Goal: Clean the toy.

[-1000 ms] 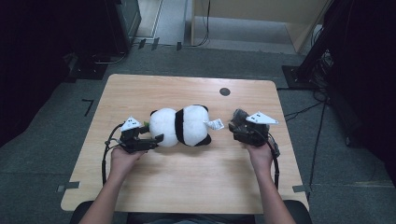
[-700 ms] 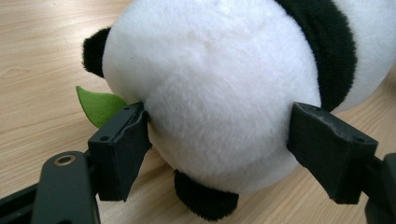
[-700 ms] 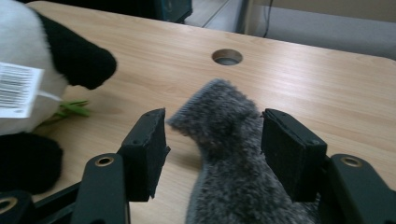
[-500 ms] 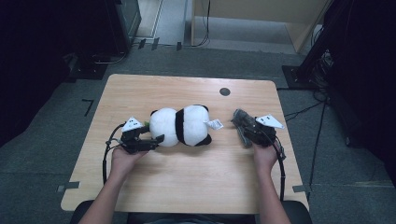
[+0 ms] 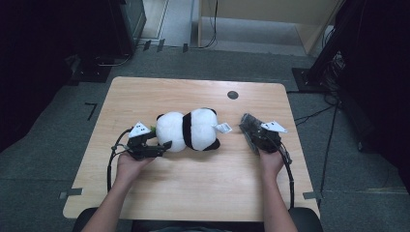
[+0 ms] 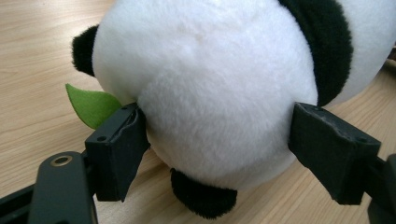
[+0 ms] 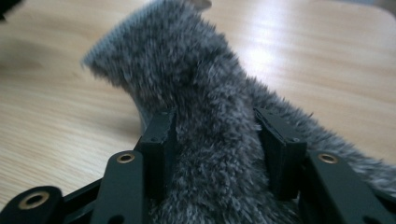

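A black-and-white panda plush (image 5: 191, 129) lies on its side in the middle of the wooden table (image 5: 193, 193). My left gripper (image 5: 155, 147) holds its white rounded end from the left; in the left gripper view the two pads (image 6: 123, 140) press into the fur on either side, beside a green felt leaf (image 6: 91, 105). To the right of the panda, my right gripper (image 5: 251, 129) has a grey furry piece (image 7: 187, 74) between its jaws. Those jaws have just been closing, and their pads (image 7: 161, 140) now dig into the fur. A white tag (image 5: 223, 127) sticks out of the panda toward the right gripper.
A small dark round hole (image 5: 233, 94) sits near the table's far edge. Cables trail from both grippers over the near edge. Dark equipment and cables stand on the floor at the left and right; a wooden cabinet (image 5: 270, 19) is at the back.
My right gripper has sunk toward the table with the grey furry piece and its jaws have narrowed on it. The left gripper and the panda have stayed put.
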Motion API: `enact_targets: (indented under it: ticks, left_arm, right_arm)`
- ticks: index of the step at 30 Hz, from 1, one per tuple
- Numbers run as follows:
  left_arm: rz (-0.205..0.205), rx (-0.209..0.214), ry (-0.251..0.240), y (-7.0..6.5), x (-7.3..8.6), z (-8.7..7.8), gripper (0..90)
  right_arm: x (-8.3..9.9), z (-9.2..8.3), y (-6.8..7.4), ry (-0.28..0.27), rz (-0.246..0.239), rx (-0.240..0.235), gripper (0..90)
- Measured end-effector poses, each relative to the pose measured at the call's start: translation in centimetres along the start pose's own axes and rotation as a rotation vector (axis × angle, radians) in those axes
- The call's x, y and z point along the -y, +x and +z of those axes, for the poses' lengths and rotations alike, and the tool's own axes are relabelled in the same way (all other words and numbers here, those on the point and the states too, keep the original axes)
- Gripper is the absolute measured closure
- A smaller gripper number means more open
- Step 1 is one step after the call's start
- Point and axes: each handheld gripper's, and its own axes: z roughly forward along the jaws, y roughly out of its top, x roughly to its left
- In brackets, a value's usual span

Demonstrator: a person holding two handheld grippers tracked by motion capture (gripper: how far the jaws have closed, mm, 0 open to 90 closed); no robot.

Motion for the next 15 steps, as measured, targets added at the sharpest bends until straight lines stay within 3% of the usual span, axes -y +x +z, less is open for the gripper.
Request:
enact_targets:
  ticks: [2,6,9,15]
  left_arm:
    - [0.0,0.002,0.0,0.02,0.01,0.01,19.2]
    - [0.008,0.004,-0.003,0.08,0.06,0.02,19.2]
    - [0.007,0.005,-0.012,0.12,0.09,0.08,19.2]
    - [0.006,-0.001,-0.008,0.12,0.18,0.02,19.7]
  right_arm:
    - [0.14,0.3,0.08,0.048,-0.006,0.014,54.4]
    - [0.19,0.42,0.24,0.081,-0.016,0.022,55.8]
    - [0.17,0.5,-0.12,0.089,0.016,0.006,53.6]
    - [0.2,0.45,0.19,0.09,0.002,0.017,51.6]
